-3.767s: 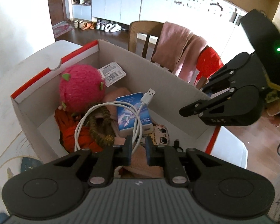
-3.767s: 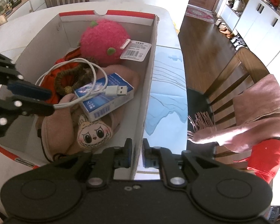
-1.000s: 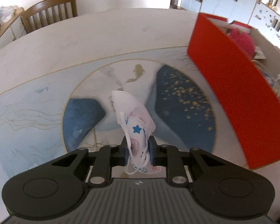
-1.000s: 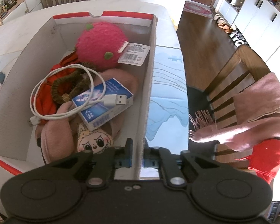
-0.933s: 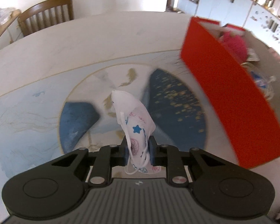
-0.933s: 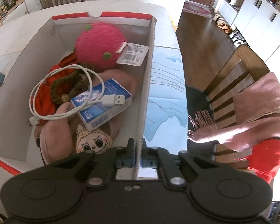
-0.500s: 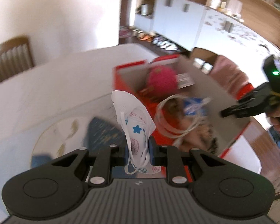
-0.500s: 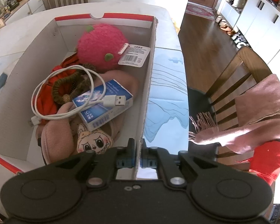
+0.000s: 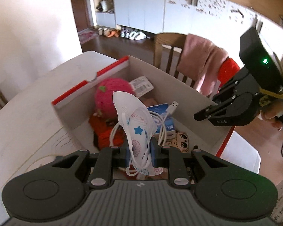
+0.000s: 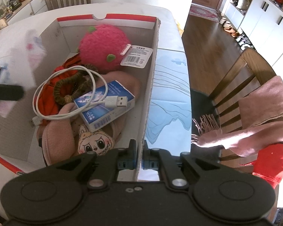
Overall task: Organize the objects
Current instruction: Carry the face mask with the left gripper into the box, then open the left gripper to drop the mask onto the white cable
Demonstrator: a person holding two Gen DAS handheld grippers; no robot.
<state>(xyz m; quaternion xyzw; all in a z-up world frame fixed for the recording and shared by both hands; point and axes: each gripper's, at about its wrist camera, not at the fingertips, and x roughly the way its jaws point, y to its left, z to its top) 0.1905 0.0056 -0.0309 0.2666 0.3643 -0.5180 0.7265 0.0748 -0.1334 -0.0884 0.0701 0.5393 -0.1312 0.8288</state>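
Left gripper (image 9: pixel 139 153) clenched on face mask (image 9: pixel 135 120), long axis upright, above the box (image 9: pixel 188 92) interior; right gripper (image 10: pixel 139 159) pinching box wall.

White mask (image 9: pixel 135 124) with blue star; pink plush (image 10: pixel 102 47); red-edged box (image 10: pixel 151 86).

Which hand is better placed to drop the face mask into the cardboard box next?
Left. The left gripper already holds the face mask over the cardboard box, while the right gripper is clamped on the box's wall.
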